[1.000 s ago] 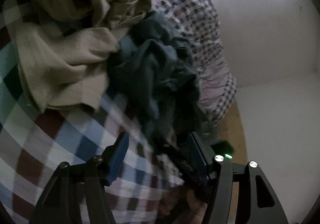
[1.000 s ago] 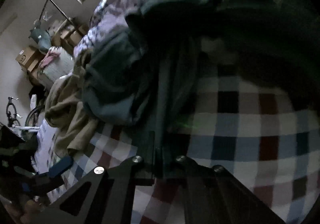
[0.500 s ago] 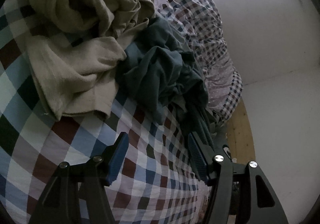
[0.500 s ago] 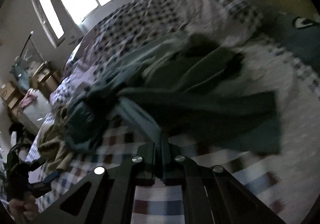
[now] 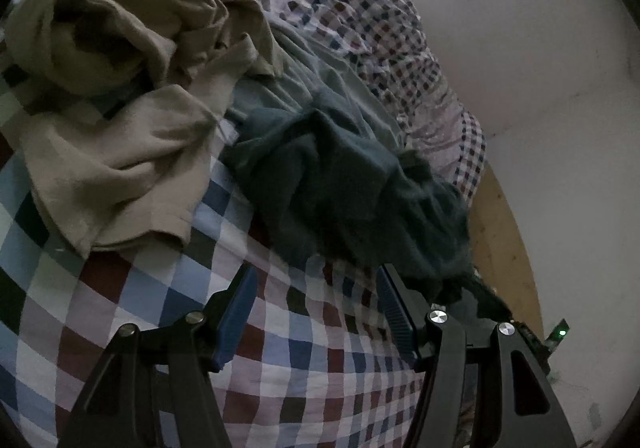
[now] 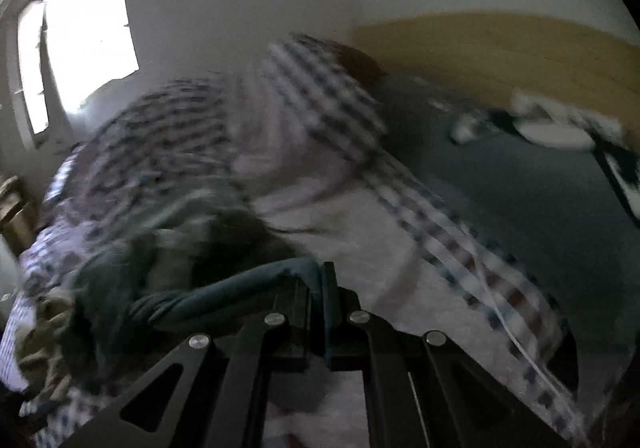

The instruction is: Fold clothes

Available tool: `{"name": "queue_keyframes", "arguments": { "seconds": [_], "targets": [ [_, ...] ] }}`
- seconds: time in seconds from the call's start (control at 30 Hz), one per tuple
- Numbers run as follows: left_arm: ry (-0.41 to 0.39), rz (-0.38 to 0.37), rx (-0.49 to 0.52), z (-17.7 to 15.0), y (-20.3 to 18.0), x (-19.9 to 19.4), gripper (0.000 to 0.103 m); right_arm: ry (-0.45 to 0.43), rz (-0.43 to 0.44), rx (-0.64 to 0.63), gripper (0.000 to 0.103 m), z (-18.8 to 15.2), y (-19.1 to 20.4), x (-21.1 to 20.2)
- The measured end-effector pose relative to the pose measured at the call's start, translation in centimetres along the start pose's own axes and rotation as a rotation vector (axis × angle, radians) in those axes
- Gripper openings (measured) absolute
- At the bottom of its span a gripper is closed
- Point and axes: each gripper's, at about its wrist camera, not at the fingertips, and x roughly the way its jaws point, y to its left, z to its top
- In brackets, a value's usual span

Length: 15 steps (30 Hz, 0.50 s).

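text: none legible | labels: none | brands: none | numbers: none | signs: none | right view: blurred

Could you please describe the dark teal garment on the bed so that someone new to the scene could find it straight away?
Start from the checked bedspread covering the bed. Two crumpled garments lie on it side by side; the dark teal garment is the one nearer the bed's edge and the wooden floor. Its deep blue-green colour sets it apart from the pale beige garment beside it.
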Motion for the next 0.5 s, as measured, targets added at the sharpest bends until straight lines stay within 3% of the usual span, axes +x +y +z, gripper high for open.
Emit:
{"name": "queue_keyframes", "arguments": {
  "seconds": [0.07, 0.17, 0.23, 0.3, 0.5],
  "targets": [
    [0.019, 0.012, 0.015, -0.2, -0.2, 0.5, 0.065, 0.099, -0.044, 0.017, 0.006, -1.8, -0.9, 2.4],
    [0.039, 0.032, 0.04, -0.6, -0.6, 1.2, 0.065, 0.161, -0.071, 0.067, 0.018, -4.4, -1.3, 3.4],
    [0.036, 0.046, 0.074, -1.0, -1.3, 1.5, 0.065, 0.152, -0.076, 0.104, 0.039, -5.9, -1.2, 2.7],
    [0.033, 0.061, 0.11, -1.4, -2.0, 1.8, 0.066, 0.126, -0.065, 0.131, 0.045, -7.0, -0.9, 1.7],
    [0.044, 0.072, 0.198, -2.5, -3.9, 3.0, 0.067, 0.068, -0.034, 0.119, 0.049, -10.3, 1.7, -1.2]
  ]
}}
